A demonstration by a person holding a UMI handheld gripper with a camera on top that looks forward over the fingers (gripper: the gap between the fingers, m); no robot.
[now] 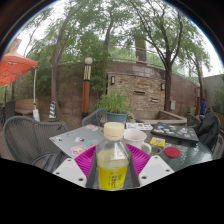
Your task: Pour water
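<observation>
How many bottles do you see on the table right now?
1. The bottle with yellow liquid stands between the gripper's fingers, nearer than the white bowl. Clutter farther along the table could hide others.

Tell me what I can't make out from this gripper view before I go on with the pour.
- Clear plastic bottle of yellow liquid with a tan cap: its base is cut off by the view's lower edge.
- Gripper: the bottle hides the inner faces of the magenta pads, so contact on both sides is unclear.
- White bowl: contents too small to read.
- Clutter on the far table: blurred and small.
</observation>
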